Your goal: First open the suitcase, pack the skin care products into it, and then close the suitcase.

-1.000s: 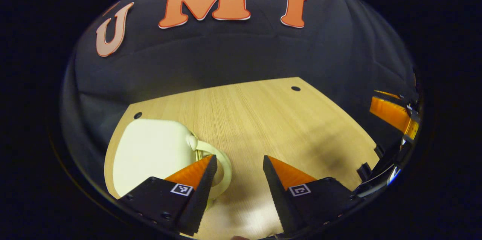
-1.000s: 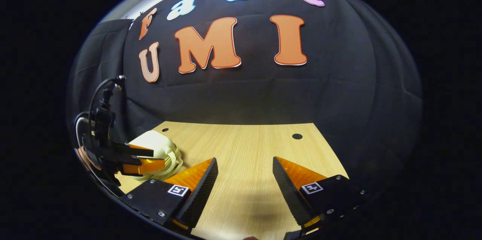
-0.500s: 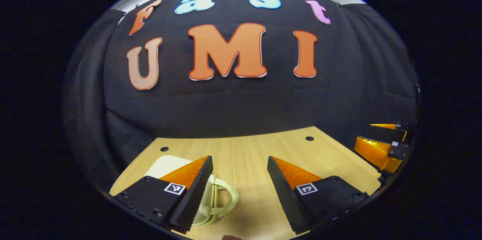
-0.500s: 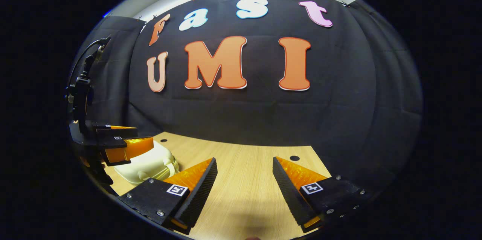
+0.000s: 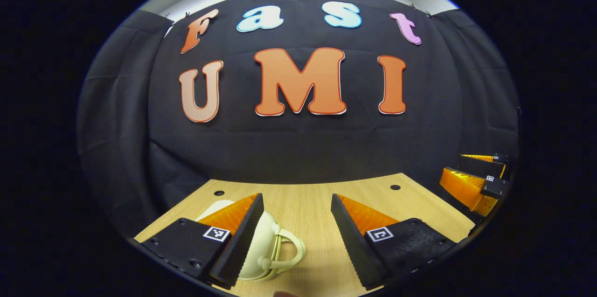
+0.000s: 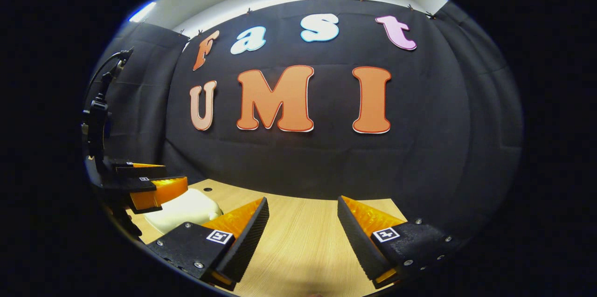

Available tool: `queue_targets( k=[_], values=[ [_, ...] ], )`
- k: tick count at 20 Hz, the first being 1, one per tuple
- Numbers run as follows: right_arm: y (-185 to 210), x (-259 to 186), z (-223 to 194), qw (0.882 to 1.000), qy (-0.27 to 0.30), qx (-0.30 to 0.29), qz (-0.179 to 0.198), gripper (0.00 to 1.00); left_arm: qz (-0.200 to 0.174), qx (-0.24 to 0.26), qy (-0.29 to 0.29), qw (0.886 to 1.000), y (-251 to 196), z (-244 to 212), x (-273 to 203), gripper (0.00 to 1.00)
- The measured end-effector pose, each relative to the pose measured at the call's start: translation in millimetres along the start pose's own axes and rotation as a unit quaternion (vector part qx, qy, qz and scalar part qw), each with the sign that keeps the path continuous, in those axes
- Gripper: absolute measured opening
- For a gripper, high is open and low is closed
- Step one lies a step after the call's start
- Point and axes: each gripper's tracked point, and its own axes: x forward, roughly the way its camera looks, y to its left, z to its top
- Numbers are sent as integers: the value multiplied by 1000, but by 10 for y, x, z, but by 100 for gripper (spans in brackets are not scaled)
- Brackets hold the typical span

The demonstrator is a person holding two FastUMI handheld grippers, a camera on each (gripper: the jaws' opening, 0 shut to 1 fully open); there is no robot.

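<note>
A small cream suitcase [image 5: 263, 245] lies shut on the wooden table [image 5: 308, 208], its looped handle [image 5: 289, 255] pointing right, partly behind my left finger. My left gripper [image 5: 296, 203] hovers open just right of and above the case, with nothing between its fingers. In the right gripper view the same suitcase [image 6: 186, 208] sits at the far left under the left gripper [image 6: 149, 185]. My right gripper [image 6: 303, 206] stands open over bare table to the right of the case. At the right edge of the left gripper view the right gripper [image 5: 475, 180] is seen.
The black cloth wall stands close behind the table's far edge. Small dark holes [image 5: 395, 187] [image 5: 218, 193] mark the table's far corners. Bare wood [image 6: 303, 245] stretches between the case and the table's right edge.
Both grippers have tilted up and risen, so more wall and less table shows. The suitcase has slid lower and smaller in both views. Both stay open.
</note>
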Motion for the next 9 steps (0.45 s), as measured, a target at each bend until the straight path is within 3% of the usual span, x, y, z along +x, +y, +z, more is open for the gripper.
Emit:
queue_targets(
  k=[9],
  values=[
    [123,19,71,1000,-8,-19,19,94,-4,22,-29,999,-53,74,-35,90]
  ],
)
